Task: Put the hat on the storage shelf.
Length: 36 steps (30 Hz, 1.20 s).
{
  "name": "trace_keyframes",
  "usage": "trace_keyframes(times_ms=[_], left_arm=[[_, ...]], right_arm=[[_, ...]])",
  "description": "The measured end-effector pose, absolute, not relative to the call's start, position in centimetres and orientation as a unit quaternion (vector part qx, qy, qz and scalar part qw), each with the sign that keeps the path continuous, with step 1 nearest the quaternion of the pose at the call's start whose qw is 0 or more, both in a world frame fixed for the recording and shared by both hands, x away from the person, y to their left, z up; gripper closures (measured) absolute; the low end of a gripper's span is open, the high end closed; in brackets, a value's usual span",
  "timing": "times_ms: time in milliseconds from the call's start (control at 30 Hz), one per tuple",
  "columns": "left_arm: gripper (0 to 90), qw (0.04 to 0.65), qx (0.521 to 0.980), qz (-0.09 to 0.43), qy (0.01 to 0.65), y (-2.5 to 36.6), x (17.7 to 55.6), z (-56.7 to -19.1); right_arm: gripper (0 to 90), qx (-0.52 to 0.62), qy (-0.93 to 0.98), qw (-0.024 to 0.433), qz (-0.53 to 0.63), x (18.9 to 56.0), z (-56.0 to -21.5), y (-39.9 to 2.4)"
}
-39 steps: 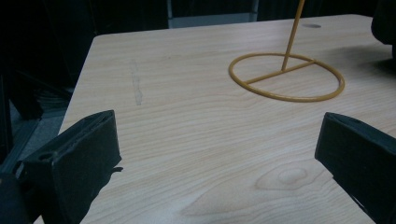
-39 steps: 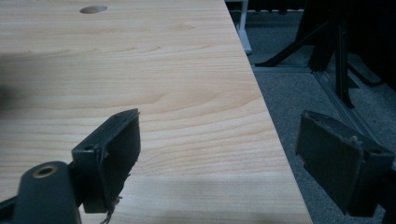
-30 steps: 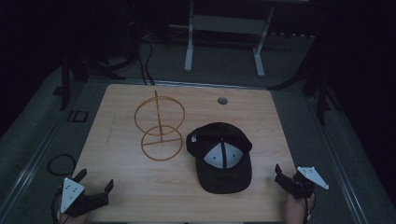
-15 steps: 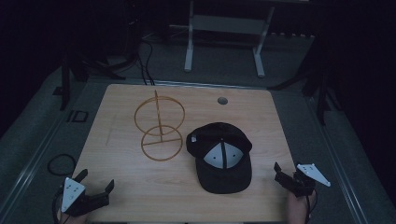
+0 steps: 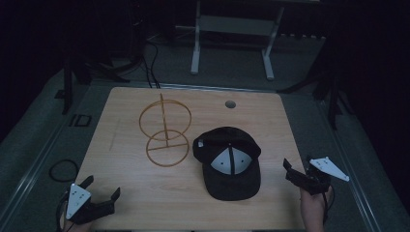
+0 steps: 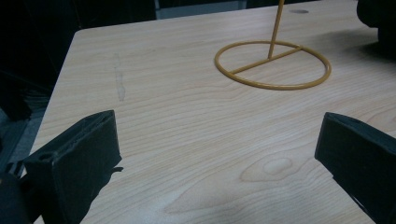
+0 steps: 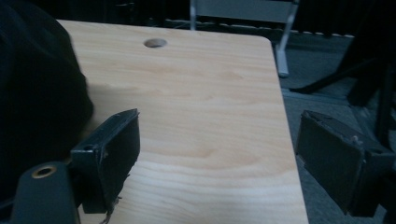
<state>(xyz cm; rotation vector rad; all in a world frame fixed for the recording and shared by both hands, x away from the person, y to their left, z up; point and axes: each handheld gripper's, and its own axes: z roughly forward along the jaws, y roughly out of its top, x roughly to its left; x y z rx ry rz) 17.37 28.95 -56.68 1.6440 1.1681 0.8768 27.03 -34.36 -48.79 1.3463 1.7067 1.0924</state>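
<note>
Beside the cap (image 5: 230,162), both grippers apparently gape empty.

The table (image 5: 135,203) is looking like smooth, light wood with wavy lines. The yellow stand (image 5: 166,131) is looking like thin shiny metal. The black and white cap (image 5: 229,162) is looking like soft cloth.

Bare table (image 5: 121,193) lies ahead; the cap (image 5: 231,162) and wire stand (image 5: 165,133) crowd the middle.
</note>
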Motion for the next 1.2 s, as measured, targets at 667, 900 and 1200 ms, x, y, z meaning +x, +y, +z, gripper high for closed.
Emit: trace_keyframes(times_ms=[667, 900, 1200], left_arm=[[0.3, 0.502, 0.639, 0.324, 0.485, 27.7, 17.0, -55.6], [0.3, 0.475, 0.677, 0.301, 0.475, 27.4, 16.8, -55.4], [0.3, 0.480, 0.689, 0.285, 0.462, 27.1, 16.6, -55.1]], right_arm=[[13.2, 0.398, 0.746, 0.290, 0.449, 28.8, -43.2, -28.7], [23.7, 0.362, 0.773, 0.286, 0.434, 30.0, -42.9, -26.0], [38.5, 0.346, 0.795, 0.288, 0.407, 32.3, -44.6, -23.3]])
